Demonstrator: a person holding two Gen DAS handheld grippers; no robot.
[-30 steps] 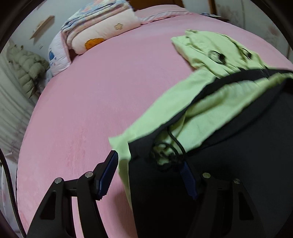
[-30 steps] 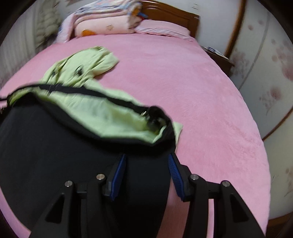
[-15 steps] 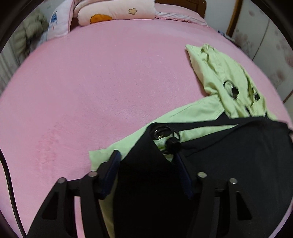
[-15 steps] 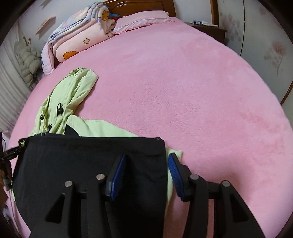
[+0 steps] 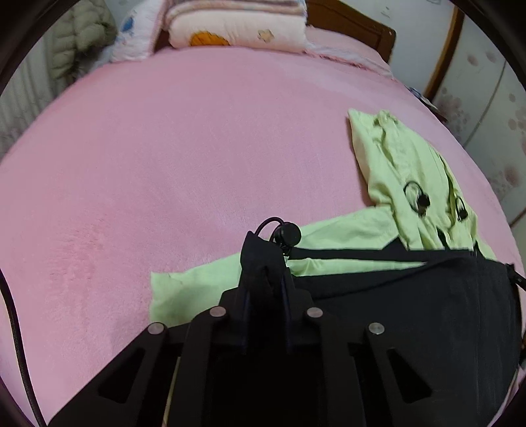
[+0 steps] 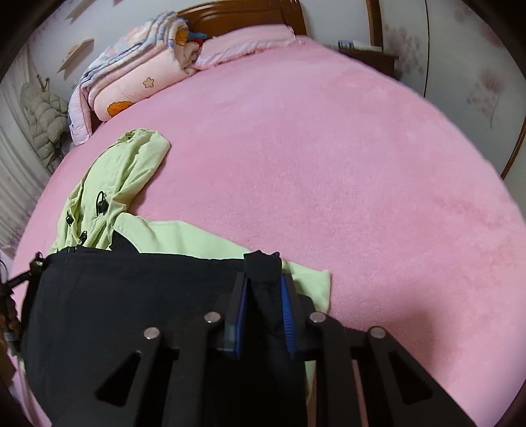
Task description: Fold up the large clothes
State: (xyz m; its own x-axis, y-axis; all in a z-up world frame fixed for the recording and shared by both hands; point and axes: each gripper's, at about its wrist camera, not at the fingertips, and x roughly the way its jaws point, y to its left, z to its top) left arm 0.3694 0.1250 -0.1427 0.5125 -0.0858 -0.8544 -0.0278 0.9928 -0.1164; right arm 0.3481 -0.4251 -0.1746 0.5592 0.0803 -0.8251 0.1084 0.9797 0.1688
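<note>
A large jacket, black outside (image 5: 411,305) with a light green lining (image 5: 335,230), lies on the pink bed (image 5: 164,164). Its green hood (image 5: 404,170) with black cord toggles points toward the headboard. My left gripper (image 5: 264,279) is shut on the jacket's black left corner, beside a round cord toggle (image 5: 289,234). My right gripper (image 6: 263,289) is shut on the black right corner (image 6: 263,267). The black panel (image 6: 131,295) stretches between the two grippers over the green layer (image 6: 184,236). The hood also shows in the right wrist view (image 6: 131,164).
Folded quilts (image 6: 138,82) and a pink pillow (image 6: 250,42) are stacked by the wooden headboard (image 6: 243,16). A padded coat (image 6: 42,121) hangs at the left wall. A nightstand (image 6: 368,52) stands at the right. Pink bed surface (image 6: 328,164) spreads beyond the jacket.
Both grippers have closed on the black corners of the jacket. The black edge has been pulled straight and taut between them, and it now lies lower over the green lining.
</note>
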